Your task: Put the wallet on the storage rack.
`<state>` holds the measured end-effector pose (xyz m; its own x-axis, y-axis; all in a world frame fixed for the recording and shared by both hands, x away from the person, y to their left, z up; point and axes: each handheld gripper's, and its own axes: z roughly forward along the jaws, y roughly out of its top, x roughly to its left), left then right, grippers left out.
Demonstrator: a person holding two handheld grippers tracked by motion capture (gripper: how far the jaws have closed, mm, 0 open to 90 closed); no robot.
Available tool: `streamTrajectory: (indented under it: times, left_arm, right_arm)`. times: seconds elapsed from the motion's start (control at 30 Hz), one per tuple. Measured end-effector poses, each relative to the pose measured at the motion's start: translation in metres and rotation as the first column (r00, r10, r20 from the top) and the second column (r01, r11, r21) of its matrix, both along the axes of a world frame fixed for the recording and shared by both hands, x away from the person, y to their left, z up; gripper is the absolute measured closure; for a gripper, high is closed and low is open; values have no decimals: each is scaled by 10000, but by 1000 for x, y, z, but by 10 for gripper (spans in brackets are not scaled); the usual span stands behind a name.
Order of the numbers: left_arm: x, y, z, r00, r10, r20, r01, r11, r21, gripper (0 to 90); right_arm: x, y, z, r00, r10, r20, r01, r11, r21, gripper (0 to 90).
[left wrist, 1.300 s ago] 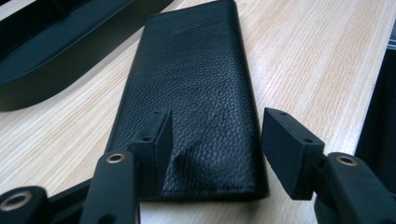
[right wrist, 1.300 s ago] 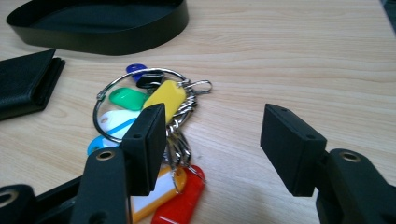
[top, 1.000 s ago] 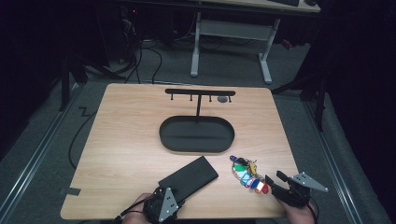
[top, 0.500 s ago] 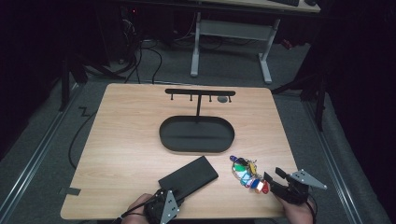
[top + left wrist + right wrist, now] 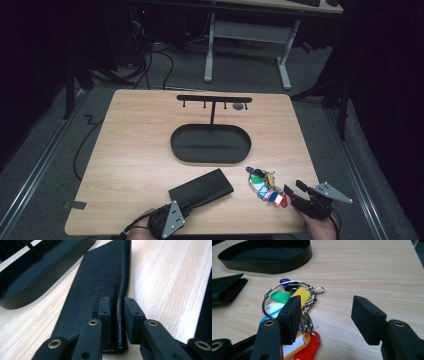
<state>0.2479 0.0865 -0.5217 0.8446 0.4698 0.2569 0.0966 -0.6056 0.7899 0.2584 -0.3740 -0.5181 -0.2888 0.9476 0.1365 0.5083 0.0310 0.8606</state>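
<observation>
Wooden surface (image 5: 140, 150), light grain, seen from above.

Black oval tray (image 5: 210, 144) at the centre of the surface, shallow wall, with a thin upright post rising from its far side to a horizontal bar with small hooks (image 5: 214, 99).

Black leather wallet (image 5: 201, 188), long and folded, lying flat near the front edge, left of centre, angled toward the tray. In the left gripper view the wallet (image 5: 100, 290) runs away from the camera, its near end reaching between the jaws.

Left gripper (image 5: 167, 220) at the front edge, held in a hand, set at the wallet's near end. In its own view the left gripper (image 5: 117, 315) has its jaws narrowly parted, one on the wallet's top face, the other just beside the folded edge; whether the pads press the leather cannot be told.

Bunch of keys (image 5: 266, 186) with coloured plastic tags on a metal ring, right of the wallet and in front of the tray's right end. In the right gripper view the tags (image 5: 294, 312) are green, yellow, white, blue and red.

Right gripper (image 5: 298, 196) at the front right, held in a hand, just right of the keys. In its own view the right gripper (image 5: 327, 315) has jaws spread wide; the left jaw stands over the tags, the right over bare wood, most of the bunch lying left of the gap.
</observation>
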Motion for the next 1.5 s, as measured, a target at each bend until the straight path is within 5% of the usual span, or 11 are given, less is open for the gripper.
streamTrajectory:
  times: [0.27,0.47,0.9,1.03,1.5]
  left_arm:
    - [1,21,13,9987,263,-447,-316,9920,-1222,800]
    - [-1,31,20,9984,322,-456,-387,9881,-1487,811]
    - [0,54,30,9937,753,-832,-938,9643,-2476,814]
    - [2,58,33,9944,695,-793,-869,9659,-2438,819]
    - [11,81,39,9823,1280,-1365,-1677,9258,-3387,820]
  right_arm:
    - [4,1,1,9999,86,57,-86,10000,50,421]
    - [6,4,2,9998,185,118,-185,9998,-2,421]
    - [13,10,3,9991,388,142,-387,9992,-55,421]
    - [13,10,3,9988,465,126,-464,9989,-84,422]
    - [13,10,4,9990,412,159,-411,9991,-50,422]
